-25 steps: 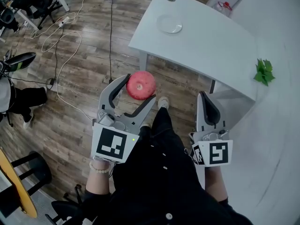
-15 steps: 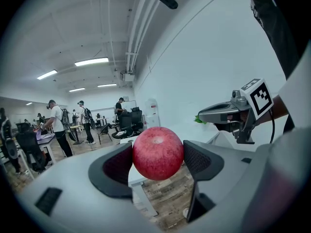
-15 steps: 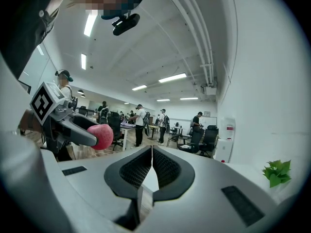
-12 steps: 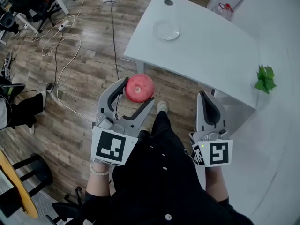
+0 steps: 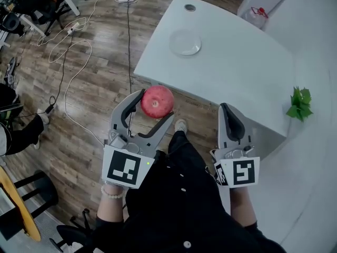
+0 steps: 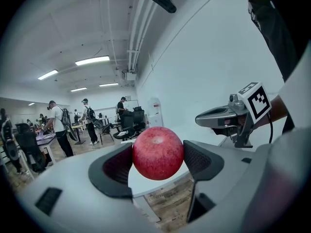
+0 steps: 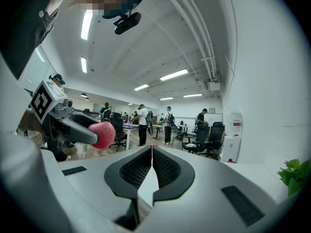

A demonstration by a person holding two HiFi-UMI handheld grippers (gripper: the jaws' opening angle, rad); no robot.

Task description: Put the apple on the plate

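A red apple (image 5: 157, 101) is clamped between the jaws of my left gripper (image 5: 156, 103), held in the air above the wooden floor, short of the white table's near edge. The left gripper view shows the same apple (image 6: 158, 153) filling the gap between the two dark pads. A clear glass plate (image 5: 185, 41) sits on the white table (image 5: 231, 73) near its far left side. My right gripper (image 5: 230, 113) hangs to the right, jaws pressed together with nothing between them, over the table's near edge. In the right gripper view the apple (image 7: 102, 134) appears at the left.
A small green plant (image 5: 299, 103) stands at the table's right edge. A round cable port (image 5: 190, 7) lies beyond the plate. Cables (image 5: 79, 51) run across the wooden floor at the left. Office chairs and several people stand far off in the room.
The table and plate have drawn slightly closer and lower in the head view as I move forward. The apple stays held in the left gripper; the right gripper remains shut.
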